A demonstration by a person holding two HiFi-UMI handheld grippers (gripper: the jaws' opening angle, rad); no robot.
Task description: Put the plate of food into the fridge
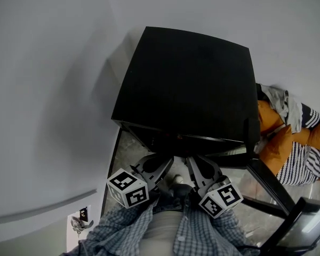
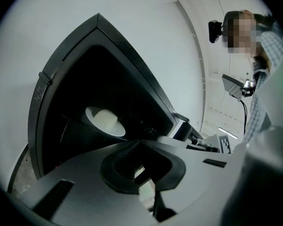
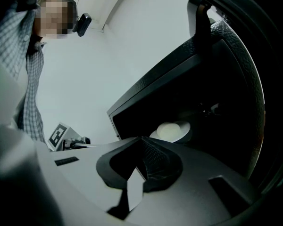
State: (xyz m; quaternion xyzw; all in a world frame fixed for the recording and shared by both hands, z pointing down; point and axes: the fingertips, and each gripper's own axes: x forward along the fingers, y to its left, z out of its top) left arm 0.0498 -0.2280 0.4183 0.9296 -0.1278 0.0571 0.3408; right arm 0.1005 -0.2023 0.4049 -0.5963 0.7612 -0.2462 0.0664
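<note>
Black, boxy fridge [image 1: 186, 84] against a white wall [image 1: 42, 89], on speckled floor [image 1: 129, 153], door [image 1: 269, 185] swung open. Inside its dark cavity, white plate [image 2: 90, 115] bearing a pale rounded mound of food [image 2: 107, 119]. Left claw [image 1: 159, 167] and right claw [image 1: 200, 167] both pinched together, empty, close to a checked shirt [image 1: 202, 233].

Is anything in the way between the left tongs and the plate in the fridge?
Nothing visible. The plate sits inside the open fridge, and the left tongs face it from outside with only empty space between.
</note>
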